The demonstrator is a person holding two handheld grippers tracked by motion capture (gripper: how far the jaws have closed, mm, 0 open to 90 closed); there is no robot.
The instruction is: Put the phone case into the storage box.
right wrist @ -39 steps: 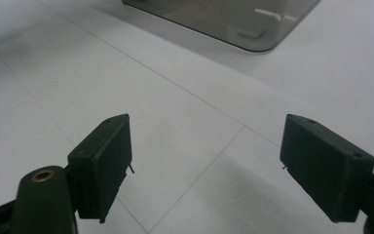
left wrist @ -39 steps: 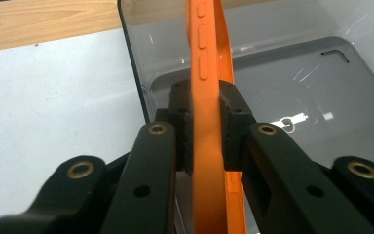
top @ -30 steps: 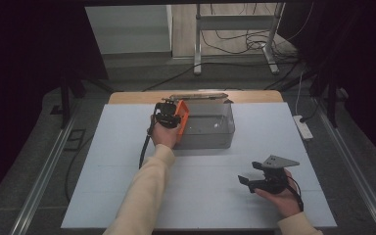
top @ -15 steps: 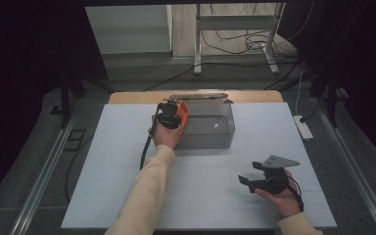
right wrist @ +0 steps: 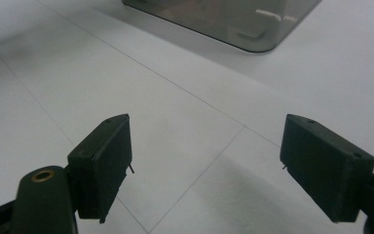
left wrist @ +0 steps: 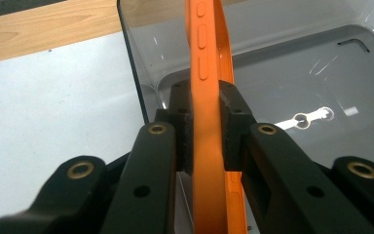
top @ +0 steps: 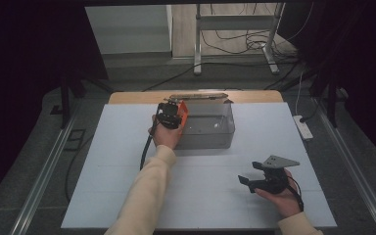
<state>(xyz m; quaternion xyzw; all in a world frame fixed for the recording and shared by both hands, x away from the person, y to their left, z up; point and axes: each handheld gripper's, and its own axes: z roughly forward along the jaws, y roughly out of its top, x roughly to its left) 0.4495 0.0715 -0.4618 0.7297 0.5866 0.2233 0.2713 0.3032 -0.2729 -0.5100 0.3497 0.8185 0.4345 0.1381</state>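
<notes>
White table [top: 103,161]: left tongs [left wrist: 205,122] clamp orange phone case [left wrist: 207,58] edge-on, long axis away over clear bin [top: 225,132]; right tongs [right wrist: 204,161] apart.

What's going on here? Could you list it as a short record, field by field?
Left gripper: shut on the orange phone case, held on edge over the clear plastic bin
Right gripper: open, nothing between its jaws, low over the white table
Bin contents: nothing visible inside
Behind the bin: strip of wooden board
</notes>
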